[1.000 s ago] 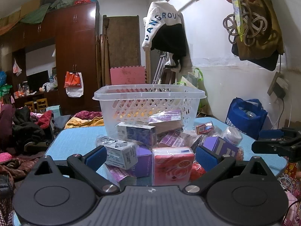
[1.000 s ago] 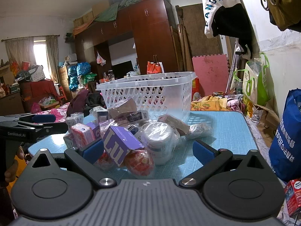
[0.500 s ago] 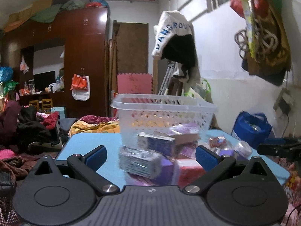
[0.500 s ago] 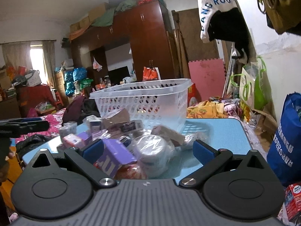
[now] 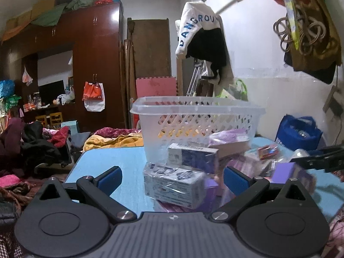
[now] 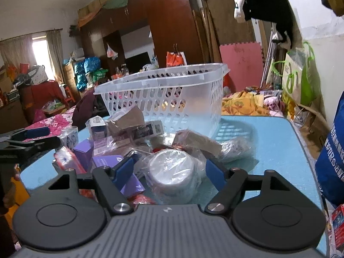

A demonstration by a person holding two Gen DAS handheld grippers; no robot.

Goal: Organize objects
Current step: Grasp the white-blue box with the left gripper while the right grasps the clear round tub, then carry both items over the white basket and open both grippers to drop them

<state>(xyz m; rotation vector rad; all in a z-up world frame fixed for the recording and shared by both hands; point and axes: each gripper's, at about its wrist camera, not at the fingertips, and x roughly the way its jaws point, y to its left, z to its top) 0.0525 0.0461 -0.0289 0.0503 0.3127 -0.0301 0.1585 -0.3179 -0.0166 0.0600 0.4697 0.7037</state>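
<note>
A white plastic basket [image 5: 197,116] stands on the blue table [image 5: 111,161], with a pile of wrapped boxes and packets in front of it. My left gripper [image 5: 172,177] is open, its pads either side of a wrapped white-and-grey box [image 5: 174,185] without touching it. My right gripper [image 6: 169,169] is open around a round white tub in plastic wrap [image 6: 171,175]. The basket [image 6: 172,94] and purple boxes [image 6: 107,163] show in the right wrist view too. Each gripper appears in the other's view: the right [image 5: 318,161], the left [image 6: 25,142].
A blue box [image 5: 191,157] and purple packets [image 5: 228,135] lean against the basket. A blue bag [image 6: 333,154] hangs off the table's right side. Clothes and clutter lie beyond the table's far and left edges. A wall runs along the right.
My left gripper shifted left, so the white-and-grey box now sits between its pads. My right gripper tipped down and closed in over the round tub. Both stay open.
</note>
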